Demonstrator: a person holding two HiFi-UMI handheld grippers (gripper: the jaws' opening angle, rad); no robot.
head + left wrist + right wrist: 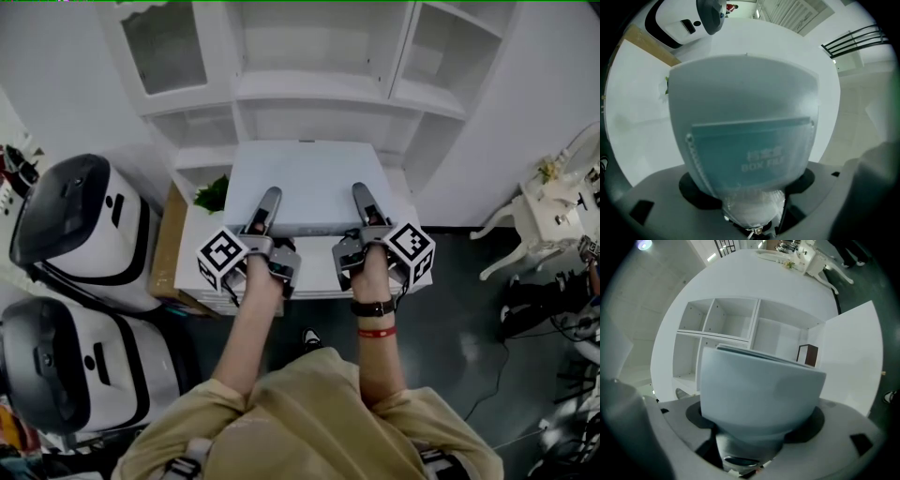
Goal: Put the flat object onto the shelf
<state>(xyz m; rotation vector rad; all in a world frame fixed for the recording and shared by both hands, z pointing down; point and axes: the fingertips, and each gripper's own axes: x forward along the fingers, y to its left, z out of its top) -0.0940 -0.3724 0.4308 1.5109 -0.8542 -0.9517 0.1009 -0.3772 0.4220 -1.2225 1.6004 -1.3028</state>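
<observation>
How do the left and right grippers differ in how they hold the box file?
The left gripper clamps the box file's left near edge, the right gripper its right. The left gripper view shows a printed pocket; the right gripper view a plain face, with the shelf beyond. Both are shut on it, held level.

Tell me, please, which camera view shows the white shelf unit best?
The head view: the shelf unit spans it, compartments open beyond the held box file. The right gripper view shows several compartments above the box file; the left gripper view shows none of it.
</observation>
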